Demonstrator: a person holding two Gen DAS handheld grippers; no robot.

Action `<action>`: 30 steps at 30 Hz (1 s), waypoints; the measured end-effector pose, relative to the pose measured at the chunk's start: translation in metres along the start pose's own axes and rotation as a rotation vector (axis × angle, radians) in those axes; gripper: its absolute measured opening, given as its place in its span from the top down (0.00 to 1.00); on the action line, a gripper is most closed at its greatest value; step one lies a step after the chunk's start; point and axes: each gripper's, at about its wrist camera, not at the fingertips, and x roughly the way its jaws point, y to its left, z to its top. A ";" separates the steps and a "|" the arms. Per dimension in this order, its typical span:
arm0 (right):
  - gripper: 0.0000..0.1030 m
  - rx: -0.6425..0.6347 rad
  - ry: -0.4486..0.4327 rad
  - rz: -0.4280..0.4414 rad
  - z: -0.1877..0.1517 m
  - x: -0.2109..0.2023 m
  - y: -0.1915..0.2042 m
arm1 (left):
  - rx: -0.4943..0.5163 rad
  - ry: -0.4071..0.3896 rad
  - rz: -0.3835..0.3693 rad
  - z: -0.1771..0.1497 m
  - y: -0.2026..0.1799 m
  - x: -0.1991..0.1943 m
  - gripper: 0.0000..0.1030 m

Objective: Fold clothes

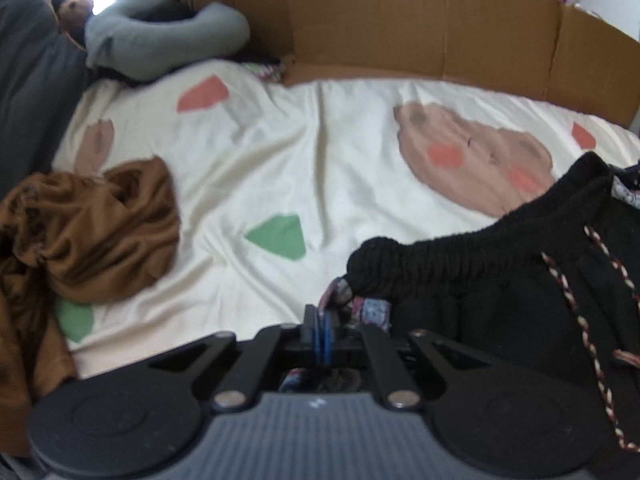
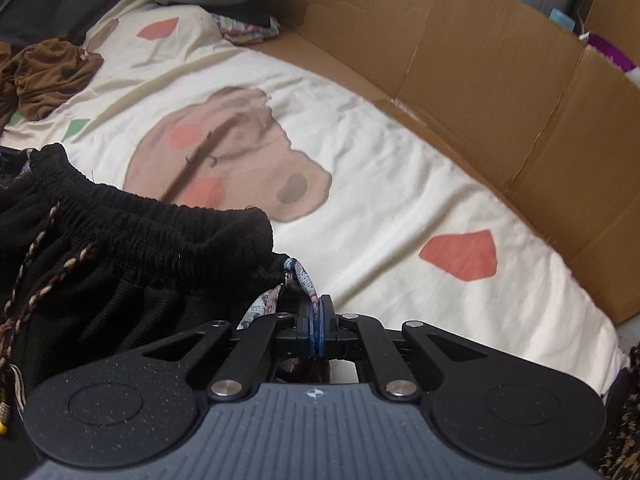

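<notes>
Here, the black trousers (image 1: 500, 280) hang stretched by their elastic waistband between the two grippers, just above the cream bedsheet (image 1: 280, 168) with its bear print. The left gripper (image 1: 322, 320) is clamped on one end of the waistband, where a patterned lining peeks out; the right gripper (image 2: 316, 316) is pinched tight on the other end (the braided drawstring (image 2: 44, 256) dangles between). A crumpled brown garment (image 1: 100, 232) lies well apart at the sheet's left edge. A cardboard wall (image 2: 480, 80) borders the far side, a grey cushion (image 1: 160, 36) beyond.
</notes>
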 end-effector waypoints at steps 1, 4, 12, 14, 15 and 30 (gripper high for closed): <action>0.99 0.001 0.004 0.004 -0.001 0.001 0.000 | 0.001 0.017 -0.006 0.000 0.001 0.002 0.95; 0.94 0.027 0.020 0.026 -0.001 0.003 -0.004 | 0.005 0.034 -0.008 -0.001 0.004 0.001 0.87; 0.59 -0.007 -0.017 0.107 0.016 -0.016 -0.023 | 0.006 0.001 -0.082 0.010 0.030 -0.019 0.68; 0.56 0.007 -0.018 0.152 0.020 -0.017 -0.029 | -0.026 -0.013 -0.116 0.018 0.037 -0.021 0.60; 0.55 0.007 -0.013 0.172 0.022 -0.015 -0.030 | -0.040 -0.013 -0.137 0.022 0.039 -0.020 0.58; 0.43 -0.076 0.113 0.323 0.025 0.033 -0.022 | 0.036 0.110 -0.265 0.032 0.032 0.026 0.43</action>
